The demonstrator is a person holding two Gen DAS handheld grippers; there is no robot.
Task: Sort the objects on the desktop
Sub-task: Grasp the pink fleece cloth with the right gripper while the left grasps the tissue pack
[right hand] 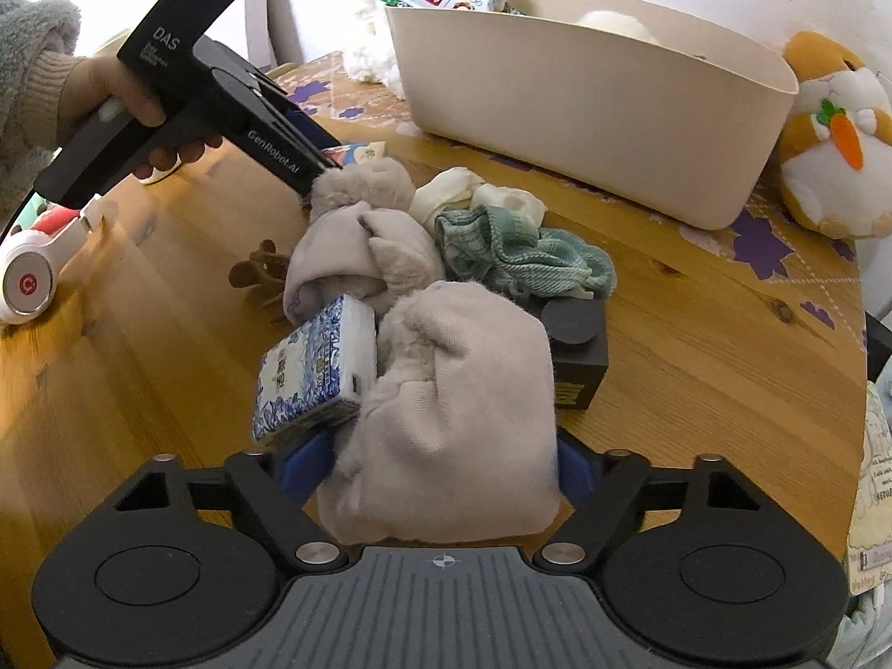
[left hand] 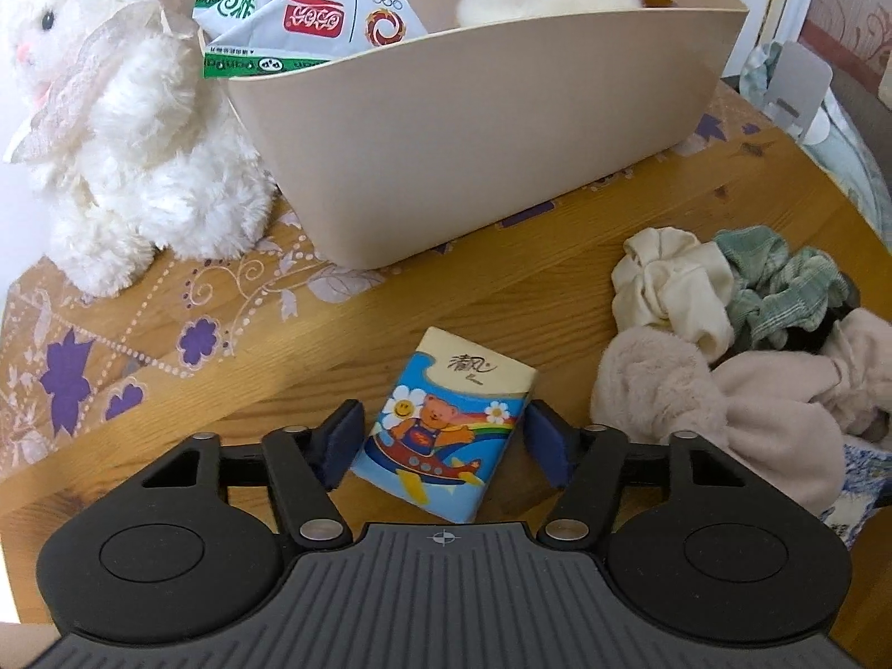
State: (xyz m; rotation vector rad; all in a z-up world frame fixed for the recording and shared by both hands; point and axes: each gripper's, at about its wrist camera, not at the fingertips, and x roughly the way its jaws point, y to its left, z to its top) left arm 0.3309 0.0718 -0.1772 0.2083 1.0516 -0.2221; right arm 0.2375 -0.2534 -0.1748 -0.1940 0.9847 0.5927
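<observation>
Left gripper (left hand: 440,440): fingers spread to either side of a tissue pack (left hand: 446,423) with a cartoon bear print; the pads look just clear of its edges, no squeeze visible yet.
Tissue pack: lies flat on the wooden surface (left hand: 502,290), near side, slightly skewed to the finger line.
Right gripper (right hand: 443,468): fingers spread around a beige fleece cloth (right hand: 451,407); fabric fills the gap, but I cannot tell whether the pads bite yet.
Cloth pile: beige fleece in front, a green scrunchie (right hand: 518,256) and a cream one (right hand: 474,195) behind; a blue-and-white patterned pack (right hand: 318,368) leans on the fleece's left side.
Bin (right hand: 591,111): beige tub at the far side, already holding a snack bag (left hand: 312,17) and something fluffy; likely where both picks go.
Bystanders: white plush rabbit (left hand: 122,128) left of the bin, hamster plush (right hand: 830,134) to its right, headphones (right hand: 33,273) at the near left edge.
Doing it well, left: square the fingers to the pack's long sides, close evenly, so it does not twist out.
Doing it well, right: pinch only the fleece; the leaning pack could drag or topple on lifting.
</observation>
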